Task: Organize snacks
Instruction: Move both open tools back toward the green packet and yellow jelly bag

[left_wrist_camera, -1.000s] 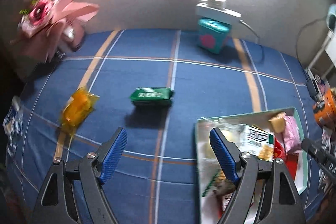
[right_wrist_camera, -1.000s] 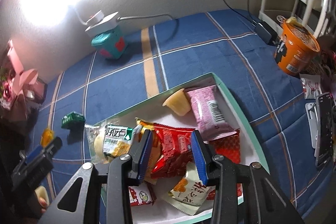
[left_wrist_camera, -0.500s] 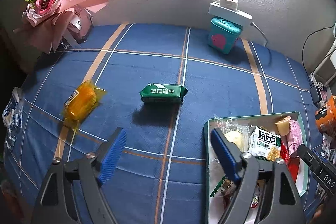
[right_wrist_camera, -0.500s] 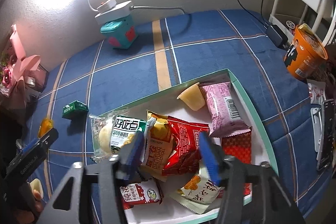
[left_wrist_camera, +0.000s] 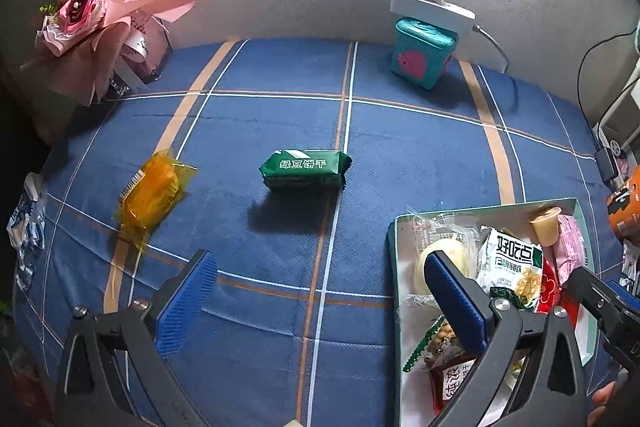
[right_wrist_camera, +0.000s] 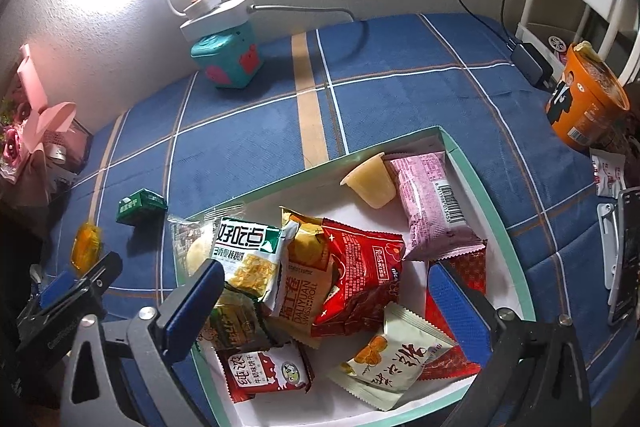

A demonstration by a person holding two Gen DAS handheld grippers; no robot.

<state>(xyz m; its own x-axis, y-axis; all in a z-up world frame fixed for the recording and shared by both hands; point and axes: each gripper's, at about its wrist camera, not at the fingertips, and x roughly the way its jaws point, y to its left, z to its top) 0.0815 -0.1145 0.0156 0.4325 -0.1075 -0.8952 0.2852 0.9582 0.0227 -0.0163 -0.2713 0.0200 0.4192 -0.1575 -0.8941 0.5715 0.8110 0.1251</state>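
My left tongs (left_wrist_camera: 320, 295) are opening over bare cloth, green pack (left_wrist_camera: 306, 169) ahead; right tongs (right_wrist_camera: 336, 303) are opening empty above the tray's (right_wrist_camera: 496, 211) crowded snacks.

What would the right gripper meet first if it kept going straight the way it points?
Most likely the red snack packet lying in the tray: it sits centred between the opening right gripper, nothing held. Depth is hard to judge.

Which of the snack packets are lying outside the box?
Two: the green biscuit packet and the orange see-through packet, both on the blue checked cloth. All the others sit inside the box.
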